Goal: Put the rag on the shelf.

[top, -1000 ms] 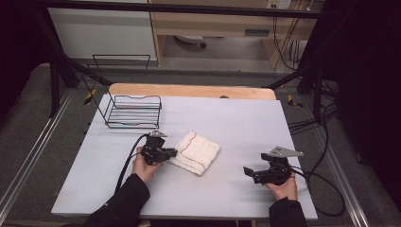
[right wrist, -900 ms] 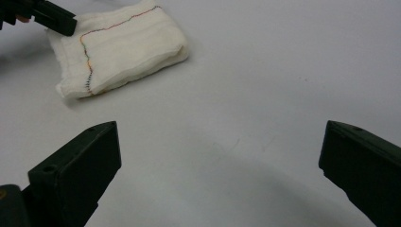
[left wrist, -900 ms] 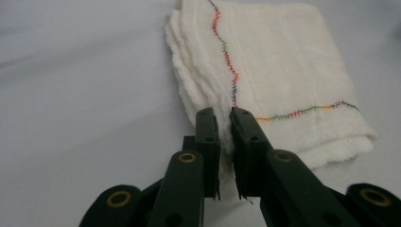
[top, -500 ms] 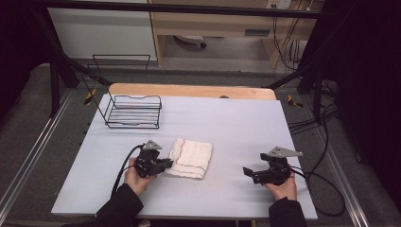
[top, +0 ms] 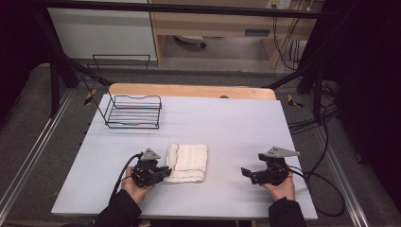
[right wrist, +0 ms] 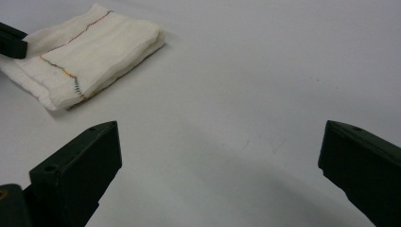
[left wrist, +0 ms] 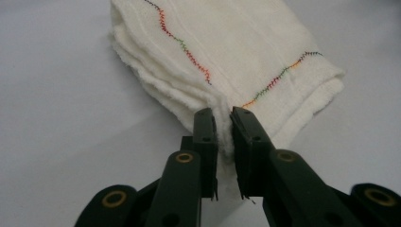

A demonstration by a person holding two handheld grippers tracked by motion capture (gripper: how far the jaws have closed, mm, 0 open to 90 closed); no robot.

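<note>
A folded white towel (top: 188, 162) with coloured stitching lies near the front middle of the table (top: 227, 118). My left gripper (top: 163, 171) sits at the towel's left front corner, shut on that corner; in the left gripper view the cloth (left wrist: 227, 56) is pinched between the two black jaws of the left gripper (left wrist: 223, 118). My right gripper (top: 246, 173) rests low over the table to the right of the towel, jaws wide open and empty. The right gripper view shows the towel (right wrist: 85, 52) far to the upper left of the right gripper (right wrist: 220, 151).
A black wire rack (top: 134, 111) stands at the back left of the table. A wooden board edge (top: 189, 91) runs along the table's far side. Cables (top: 321, 189) trail off the right edge.
My left gripper has pulled the towel toward the front and turned it, so it now lies squarer to the table edge. The right gripper has stayed in place.
</note>
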